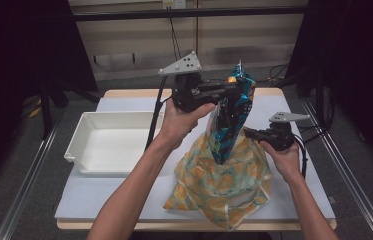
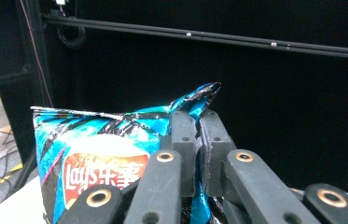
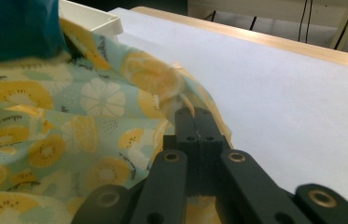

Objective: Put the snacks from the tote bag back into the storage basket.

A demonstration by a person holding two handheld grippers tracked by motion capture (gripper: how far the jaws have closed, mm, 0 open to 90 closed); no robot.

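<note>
high view: left gripper point(image 1: 229, 90) at upper centre, clamped on top edge of glossy blue chip bag point(image 1: 230, 120), held upright, long axis vertical, lower end inside floral cloth bag point(image 1: 221, 182) at lower centre. right gripper point(image 1: 250, 133) pinched on cloth rim, centre right. white plastic tray point(image 1: 81, 135) at left.

left gripper view: jaws closed on crinkled foil seam.

right gripper view: jaws shut on soft printed fabric, white table point(image 3: 302, 98) at right.

Black tongs point(image 1: 234, 89), brass rivets, grey three-cornered plates, bare forearms.

Chip bag point(image 1: 231, 112) blue-black, red logo; cloth bag point(image 1: 221, 182) mint, yellow fruit-slice print; tray point(image 1: 105, 142) white.
</note>
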